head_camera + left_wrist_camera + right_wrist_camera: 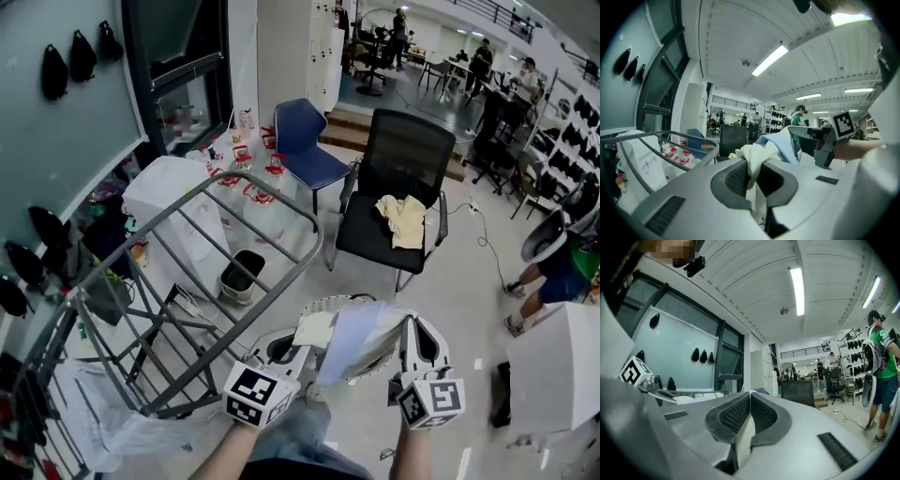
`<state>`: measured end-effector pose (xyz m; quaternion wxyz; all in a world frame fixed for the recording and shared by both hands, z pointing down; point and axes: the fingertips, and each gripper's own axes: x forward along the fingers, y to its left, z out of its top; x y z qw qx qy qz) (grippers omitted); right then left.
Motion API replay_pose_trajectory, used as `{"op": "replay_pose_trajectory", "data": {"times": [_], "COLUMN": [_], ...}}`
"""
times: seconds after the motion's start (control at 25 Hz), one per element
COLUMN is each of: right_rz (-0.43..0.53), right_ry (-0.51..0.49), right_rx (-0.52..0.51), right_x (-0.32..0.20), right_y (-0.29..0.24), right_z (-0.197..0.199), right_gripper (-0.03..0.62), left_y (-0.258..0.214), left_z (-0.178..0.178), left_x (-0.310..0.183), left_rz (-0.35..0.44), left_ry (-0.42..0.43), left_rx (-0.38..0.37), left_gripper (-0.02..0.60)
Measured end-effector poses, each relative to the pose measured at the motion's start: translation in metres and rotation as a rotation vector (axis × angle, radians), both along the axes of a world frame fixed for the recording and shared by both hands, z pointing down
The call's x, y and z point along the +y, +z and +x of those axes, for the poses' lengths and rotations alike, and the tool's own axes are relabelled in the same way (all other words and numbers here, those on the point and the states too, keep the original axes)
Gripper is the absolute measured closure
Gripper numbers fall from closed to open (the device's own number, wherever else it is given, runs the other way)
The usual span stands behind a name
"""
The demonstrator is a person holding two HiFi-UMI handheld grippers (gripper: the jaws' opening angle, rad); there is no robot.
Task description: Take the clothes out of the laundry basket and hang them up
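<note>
Left tongs [751, 174] and right tongs [749, 404] both clamp a pale blue-and-cream garment [354, 339]; ideally spread it taut (edges level) before draping over the grey metal drying rack [150, 232].

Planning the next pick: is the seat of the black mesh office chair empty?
No, a crumpled pale yellow garment lies on the seat of the black mesh office chair.

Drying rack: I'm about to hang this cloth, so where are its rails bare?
The grey metal drying rack has bare upper rails from its curved far end back to mid-length. Crowded: its lower left corner, where white fabric hangs.
</note>
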<state>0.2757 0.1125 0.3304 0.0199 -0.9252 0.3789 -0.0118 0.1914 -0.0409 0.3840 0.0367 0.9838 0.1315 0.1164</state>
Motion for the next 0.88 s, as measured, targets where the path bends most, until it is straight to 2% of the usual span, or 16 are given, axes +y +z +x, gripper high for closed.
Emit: {"op": "replay_pose_trajectory", "data": {"times": [0.08,0.24,0.48,0.6,0.8,0.88], "right_rz": [0.013,0.032,0.041,0.045,0.057,0.041], "right_ry": [-0.038,-0.151,-0.363,-0.482,-0.68,-0.744], "right_rx": [0.011,0.016,0.033,0.047,0.054,0.061], "right_x": [-0.016,-0.071,-0.15,-0.204,-0.299,-0.336], "right_y": [-0.006,-0.016,-0.042,-0.057,-0.071,-0.068], "right_z": [-0.007,-0.032,-0.062,-0.08,-0.112,-0.128], "right_gripper": [0.589,0.589,0.589,0.589,0.589,0.589], "left_y": [-0.012,-0.021,-0.055,-0.07,-0.083,-0.079], "left_z": [-0.013,-0.047,-0.106,-0.136,-0.185,-0.203], "left_x": [-0.015,-0.056,-0.119,-0.16,-0.223,-0.249], "left_rz": [-0.005,0.034,0.074,0.066,0.101,0.087], "left_ry": [-0.029,-0.145,-0.403,-0.531,-0.709,-0.776], "left_rx": [0.03,0.029,0.065,0.069,0.04,0.039], "left_gripper": [0.552,0.552,0.552,0.552,0.552,0.551]}}
